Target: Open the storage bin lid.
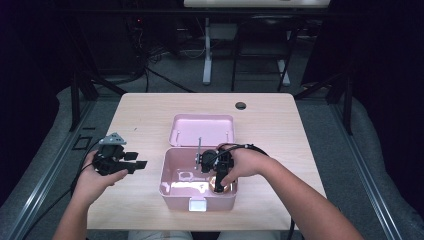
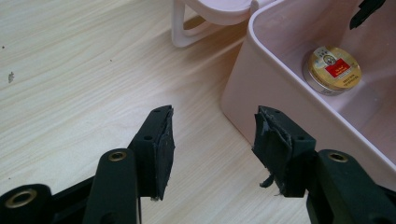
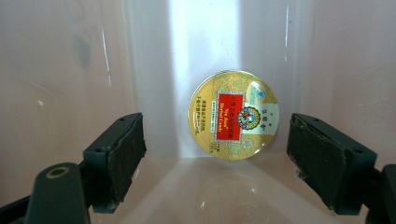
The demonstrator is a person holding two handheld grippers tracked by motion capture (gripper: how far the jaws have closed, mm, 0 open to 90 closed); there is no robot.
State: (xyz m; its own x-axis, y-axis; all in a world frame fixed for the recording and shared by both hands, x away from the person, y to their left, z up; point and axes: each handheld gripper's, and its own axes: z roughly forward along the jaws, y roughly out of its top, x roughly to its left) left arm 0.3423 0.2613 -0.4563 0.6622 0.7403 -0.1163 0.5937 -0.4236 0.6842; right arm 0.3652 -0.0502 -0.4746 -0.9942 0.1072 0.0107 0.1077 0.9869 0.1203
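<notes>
The right gripper [image 3: 215,158] is hanging inside the pink box [image 1: 172,187] with its jaws standing wide apart, and nothing is sitting between them. Just beyond these jaws the round gold tin [image 3: 233,114] with a red label is lying flat on the floor of the box, near the wall of the box that is closest to the person, and the pads are not touching it. In the high view the right hand [image 1: 245,165] is reaching over the right side of the box, and the tin [image 1: 220,184] is lying under it. The left gripper [image 2: 212,135] is staying outside the box, to its left, over the wooden table [image 1: 140,120], and its jaws are also spread apart and holding nothing. One of its pads [image 2: 275,137] is standing just beside the outer wall of the box [image 2: 247,93], but I cannot tell if it is touching it. The lid [image 1: 202,129] of the box is lying open behind the box, toward the far edge of the table. A small round hole [image 1: 241,105] is showing in the table beyond the lid.
</notes>
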